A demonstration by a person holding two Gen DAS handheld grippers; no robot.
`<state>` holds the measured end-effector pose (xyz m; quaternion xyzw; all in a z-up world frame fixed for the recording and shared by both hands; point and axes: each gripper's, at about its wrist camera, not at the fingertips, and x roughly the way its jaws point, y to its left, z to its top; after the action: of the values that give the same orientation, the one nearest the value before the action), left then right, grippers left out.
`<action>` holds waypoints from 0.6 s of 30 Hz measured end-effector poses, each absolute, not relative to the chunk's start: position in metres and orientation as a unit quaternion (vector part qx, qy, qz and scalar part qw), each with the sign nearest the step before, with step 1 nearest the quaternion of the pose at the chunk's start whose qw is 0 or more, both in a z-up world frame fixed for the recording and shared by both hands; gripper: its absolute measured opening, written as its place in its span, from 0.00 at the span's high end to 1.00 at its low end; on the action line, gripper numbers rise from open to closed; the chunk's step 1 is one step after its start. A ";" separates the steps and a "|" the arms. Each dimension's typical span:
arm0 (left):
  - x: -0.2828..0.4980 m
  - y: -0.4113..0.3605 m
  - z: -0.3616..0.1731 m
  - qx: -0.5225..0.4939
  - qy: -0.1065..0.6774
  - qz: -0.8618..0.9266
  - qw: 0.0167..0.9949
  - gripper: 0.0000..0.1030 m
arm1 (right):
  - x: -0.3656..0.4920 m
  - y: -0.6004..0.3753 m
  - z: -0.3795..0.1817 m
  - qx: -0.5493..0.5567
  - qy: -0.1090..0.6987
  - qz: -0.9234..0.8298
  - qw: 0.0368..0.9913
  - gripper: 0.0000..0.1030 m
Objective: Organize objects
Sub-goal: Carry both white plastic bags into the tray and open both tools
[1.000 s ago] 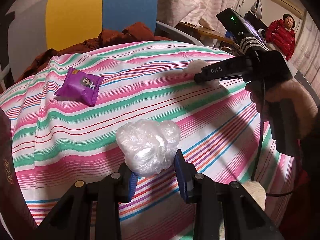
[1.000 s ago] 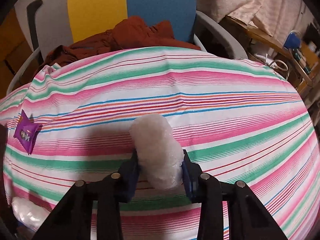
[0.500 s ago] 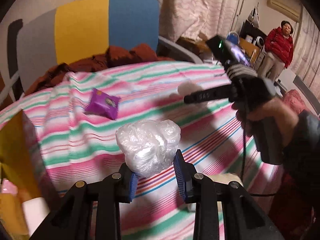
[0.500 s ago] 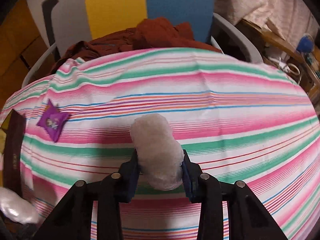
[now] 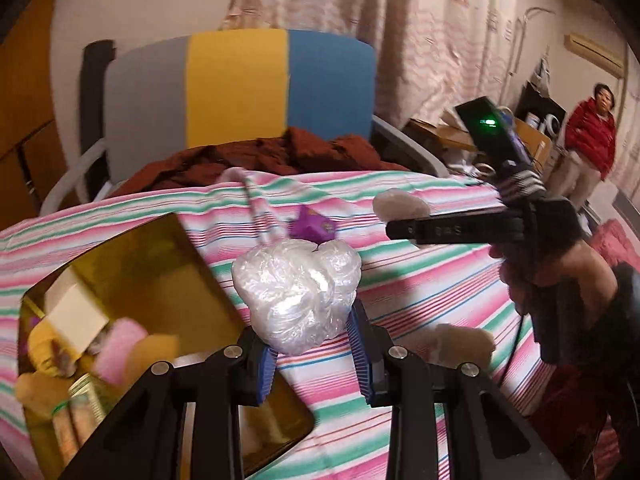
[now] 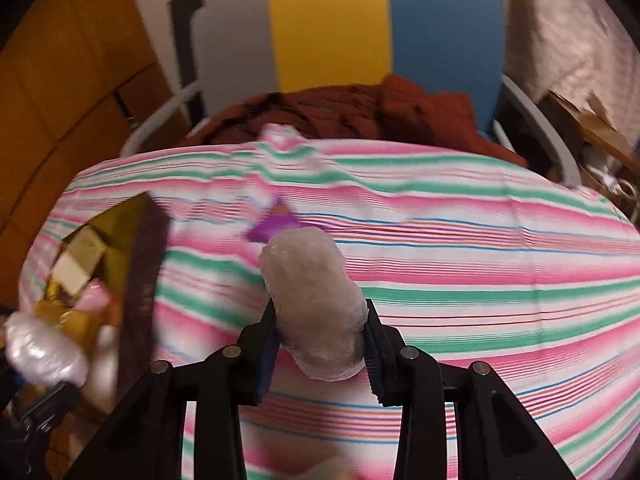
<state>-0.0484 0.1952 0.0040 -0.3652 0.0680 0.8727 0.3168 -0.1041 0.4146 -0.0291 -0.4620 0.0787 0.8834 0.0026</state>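
Note:
My left gripper point(image 5: 314, 354) is shut on a crumpled clear plastic bundle point(image 5: 296, 292), held above the striped cloth just right of a gold-lined box point(image 5: 192, 280). The right gripper point(image 6: 320, 350) is shut on a white foam-like lump point(image 6: 316, 308). That lump point(image 5: 400, 205) also shows in the left wrist view, at the tip of the right gripper's dark body point(image 5: 460, 230). A small purple packet point(image 5: 312, 229) lies on the cloth beyond both. In the right wrist view the plastic bundle point(image 6: 44, 354) appears at far left beside the box point(image 6: 120, 248).
The box holds several items, among them a cream block point(image 5: 76, 316), a pink roll point(image 5: 120, 350) and yellow pieces. A rust-brown garment point(image 5: 280, 156) lies at the table's far edge before a grey, yellow and blue chair point(image 5: 240, 84). A person in a red jacket point(image 5: 588, 140) stands far right.
Both grippers have swung left while holding their loads. The gold-lined box has come into view at the left, and the purple packet now sits near the middle of both views.

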 end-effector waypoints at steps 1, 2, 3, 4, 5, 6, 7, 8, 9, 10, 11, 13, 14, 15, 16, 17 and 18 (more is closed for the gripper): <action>-0.048 0.187 0.005 -0.364 0.064 0.876 0.311 0.69 | -0.103 0.407 -0.027 -0.459 0.078 0.885 -0.004 0.63; -0.047 0.182 0.006 -0.363 0.061 0.877 0.308 0.69 | -0.100 0.394 -0.022 -0.456 0.077 0.887 -0.016 0.63; -0.047 0.172 0.007 -0.362 0.056 0.880 0.302 0.69 | -0.098 0.386 -0.020 -0.453 0.077 0.888 -0.022 0.63; -0.046 0.162 0.009 -0.360 0.051 0.884 0.294 0.69 | -0.096 0.377 -0.017 -0.451 0.076 0.889 -0.030 0.63; -0.048 0.156 0.009 -0.359 0.047 0.886 0.290 0.69 | -0.094 0.364 -0.013 -0.447 0.072 0.891 -0.040 0.63; -0.048 0.145 0.009 -0.359 0.040 0.889 0.282 0.69 | -0.092 0.358 -0.011 -0.445 0.071 0.891 -0.046 0.63; -0.049 0.135 0.009 -0.359 0.033 0.892 0.274 0.69 | -0.090 0.348 -0.009 -0.444 0.068 0.892 -0.053 0.63; -0.050 0.129 0.009 -0.359 0.030 0.893 0.269 0.69 | -0.088 0.338 -0.007 -0.442 0.066 0.892 -0.062 0.63; -0.050 0.117 0.009 -0.358 0.023 0.896 0.260 0.69 | -0.086 0.330 -0.005 -0.440 0.065 0.893 -0.069 0.63; -0.050 0.107 0.009 -0.358 0.018 0.899 0.253 0.69 | -0.084 0.320 -0.004 -0.439 0.063 0.893 -0.077 0.63; -0.050 0.098 0.008 -0.359 0.013 0.901 0.245 0.69 | -0.082 0.308 -0.002 -0.438 0.060 0.893 -0.087 0.63; -0.051 0.077 0.007 -0.361 -0.001 0.904 0.228 0.69 | -0.081 0.295 -0.003 -0.438 0.058 0.891 -0.099 0.63; -0.051 0.067 0.007 -0.361 -0.007 0.907 0.218 0.69 | -0.079 0.285 -0.004 -0.440 0.057 0.890 -0.107 0.63; -0.051 0.055 0.006 -0.361 -0.014 0.909 0.206 0.69 | -0.079 0.278 -0.005 -0.441 0.056 0.889 -0.113 0.63; -0.050 0.044 0.005 -0.362 -0.020 0.911 0.197 0.69 | -0.078 0.271 -0.006 -0.442 0.055 0.887 -0.119 0.63; -0.050 0.037 0.004 -0.362 -0.024 0.912 0.191 0.69 | -0.077 0.261 -0.008 -0.444 0.054 0.886 -0.127 0.63; -0.050 0.028 0.003 -0.363 -0.030 0.913 0.181 0.69 | -0.077 0.257 -0.009 -0.444 0.054 0.885 -0.130 0.63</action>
<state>-0.0500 0.0276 0.0029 -0.3633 -0.0295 0.9134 0.1813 -0.0767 0.2571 -0.0088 -0.4443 0.0536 0.8847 -0.1304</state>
